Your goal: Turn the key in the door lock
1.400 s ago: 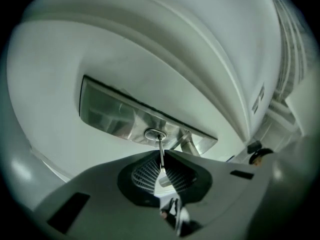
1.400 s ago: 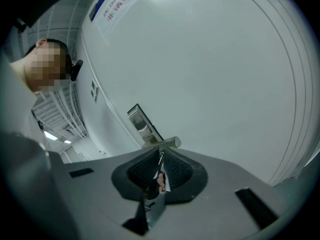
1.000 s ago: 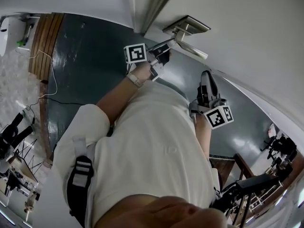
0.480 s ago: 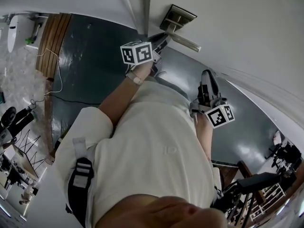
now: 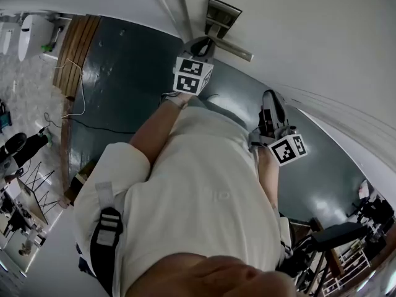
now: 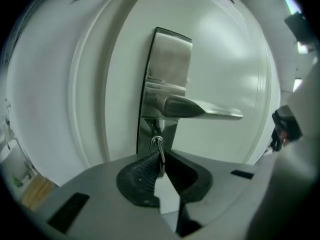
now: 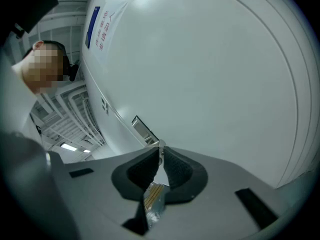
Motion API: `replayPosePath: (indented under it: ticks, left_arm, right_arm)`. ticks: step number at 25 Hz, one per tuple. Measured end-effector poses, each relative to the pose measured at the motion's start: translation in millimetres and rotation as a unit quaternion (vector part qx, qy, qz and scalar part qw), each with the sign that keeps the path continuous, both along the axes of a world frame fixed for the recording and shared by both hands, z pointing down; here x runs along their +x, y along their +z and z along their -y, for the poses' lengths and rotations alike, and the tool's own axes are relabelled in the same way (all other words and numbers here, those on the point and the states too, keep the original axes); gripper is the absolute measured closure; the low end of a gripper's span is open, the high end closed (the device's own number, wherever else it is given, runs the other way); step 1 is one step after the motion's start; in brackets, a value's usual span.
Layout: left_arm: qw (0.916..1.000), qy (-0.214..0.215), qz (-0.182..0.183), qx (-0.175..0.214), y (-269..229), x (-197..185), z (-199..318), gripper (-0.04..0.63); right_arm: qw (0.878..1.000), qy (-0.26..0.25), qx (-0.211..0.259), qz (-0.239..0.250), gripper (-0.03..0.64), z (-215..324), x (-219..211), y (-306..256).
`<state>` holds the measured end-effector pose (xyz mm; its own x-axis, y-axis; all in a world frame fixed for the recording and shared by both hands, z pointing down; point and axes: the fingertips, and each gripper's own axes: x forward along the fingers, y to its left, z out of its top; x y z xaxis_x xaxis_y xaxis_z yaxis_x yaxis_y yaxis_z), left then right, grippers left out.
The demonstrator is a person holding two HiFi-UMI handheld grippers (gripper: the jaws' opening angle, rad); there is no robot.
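Note:
The white door [image 5: 322, 36] carries a steel lock plate [image 6: 167, 59] with a lever handle [image 6: 200, 107] pointing right. Below the handle a key [image 6: 158, 145] with a wire ring sticks out of the lock. My left gripper [image 6: 161, 155] is shut on the key's head; its jaws have just closed a little further on it. In the head view the left gripper [image 5: 201, 47] sits right under the handle [image 5: 232, 47]. My right gripper [image 5: 270, 101] hangs apart to the right, facing bare door, and its jaws [image 7: 160, 151] are shut on nothing.
Dark glossy floor [image 5: 117, 73] lies left of the door, with a wooden strip [image 5: 74, 48] and a loose cable [image 5: 73, 107]. Stands and gear crowd the lower left corner [image 5: 18, 159]. A printed notice [image 7: 102, 26] hangs on the door.
The left gripper has rolled about its axis at the lock, so its marker cube shows different faces. The right gripper has kept almost still.

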<state>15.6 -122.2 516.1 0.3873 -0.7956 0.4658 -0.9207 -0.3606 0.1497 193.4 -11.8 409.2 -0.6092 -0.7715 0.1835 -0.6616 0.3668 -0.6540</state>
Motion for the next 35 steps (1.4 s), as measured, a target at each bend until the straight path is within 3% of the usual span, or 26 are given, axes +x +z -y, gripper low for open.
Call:
replayPosePath:
  ticks: [3, 6, 8, 11, 13, 19, 21, 23, 29, 32, 35]
  left_arm:
    - [0.9948, -0.007, 0.094, 0.038, 0, -17, -2, 0.561]
    - [0.9810, -0.014, 0.180, 0.071, 0, -19, -3, 0.561]
    - [0.9653, -0.017, 0.242, 0.098, 1, -12, -3, 0.561]
    - [0.9351, -0.019, 0.325, 0.139, 2, -12, -6, 0.561]
    - [0.9253, -0.021, 0.348, 0.149, 3, -19, -10, 0.561]
    - [0.9068, -0.024, 0.387, 0.164, 7, -14, -12, 0.561]
    - [0.9078, -0.023, 0.385, 0.163, 7, -17, -15, 0.561]
    - [0.9142, -0.020, 0.374, 0.154, 7, -15, -14, 0.560]
    - [0.9460, 0.005, 0.309, 0.099, 5, 8, -8, 0.558]
    - [0.9566, 0.025, 0.278, 0.082, -1, 7, -16, 0.549]
    - [0.9709, 0.053, 0.224, 0.065, -11, 7, -26, 0.501]
  right_arm:
    - [1.000, -0.007, 0.000, 0.001, 0.571, -1, -8, 0]
    - [1.000, -0.012, 0.001, 0.001, 0.570, -2, -4, 0]
    - [1.000, -0.017, 0.002, 0.000, 0.570, -1, 4, 1]
    - [1.000, -0.027, 0.004, -0.003, 0.571, -4, 4, 4]
    - [0.999, -0.032, 0.005, -0.006, 0.570, -7, -1, 4]
    - [0.999, -0.039, 0.009, -0.011, 0.571, -12, 4, 6]
    - [0.999, -0.041, 0.010, -0.013, 0.570, -15, 0, 6]
    - [0.999, -0.040, 0.010, -0.012, 0.571, -13, 2, 6]
    - [1.000, -0.030, 0.007, 0.002, 0.571, -3, 23, 3]
    - [1.000, -0.022, 0.006, 0.008, 0.571, -1, 22, 1]
    - [1.000, -0.021, 0.003, 0.011, 0.571, 5, 21, -2]
